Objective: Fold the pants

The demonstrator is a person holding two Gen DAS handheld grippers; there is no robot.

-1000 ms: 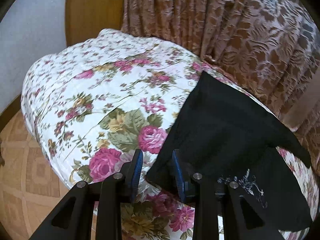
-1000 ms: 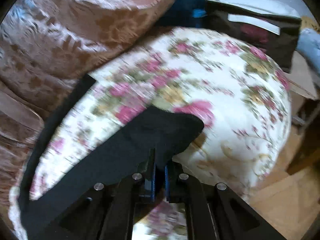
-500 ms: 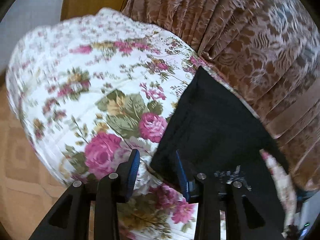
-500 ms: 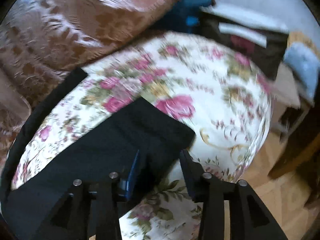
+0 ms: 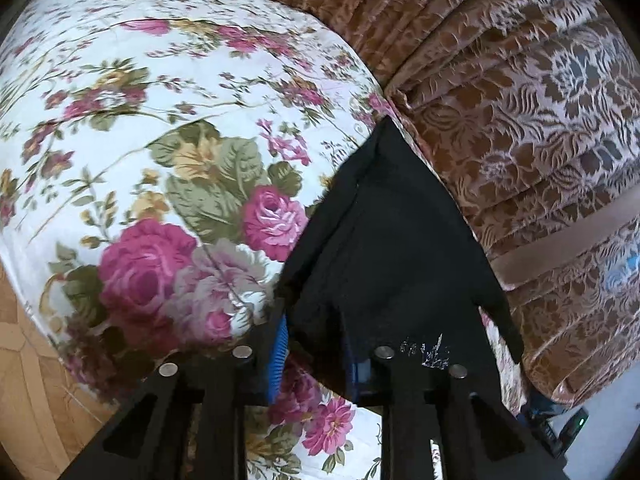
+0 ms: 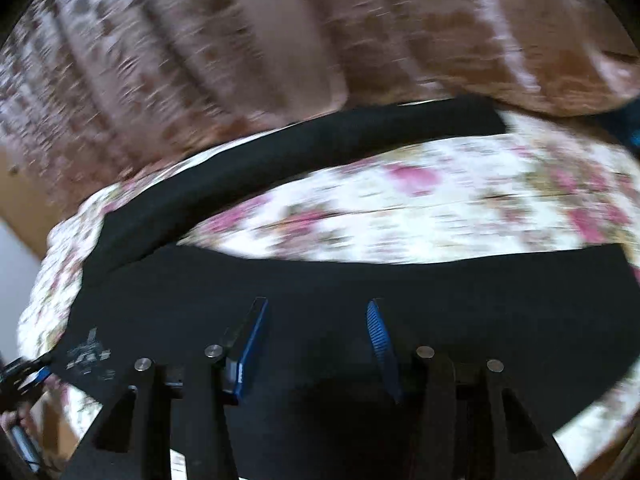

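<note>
Black pants [image 5: 392,240] lie on a floral bedspread [image 5: 160,140], with a small white print [image 5: 430,354] near the waist corner. My left gripper [image 5: 316,360] points down at that corner. Its jaws are closing with the corner's cloth between the blue pads, and some bedspread still shows in the gap. In the blurred right wrist view the pants [image 6: 460,300] spread across the bed, one leg [image 6: 320,140] curving along the far side. My right gripper [image 6: 316,308] hangs over the near black cloth, jaws opening, nothing pinched. The print [image 6: 88,352] sits at the far left.
A brown patterned drape [image 5: 520,120] runs along the far side of the bed, touching the pants' far edge. Wooden floor [image 5: 20,380] shows beyond the bed's rounded left end. A dark device with a green light [image 5: 576,426] sits at the lower right.
The right gripper let go of the pant leg's end and swept sideways along the pants toward the waist. The left gripper dropped onto the waist corner and its jaws narrowed around it.
</note>
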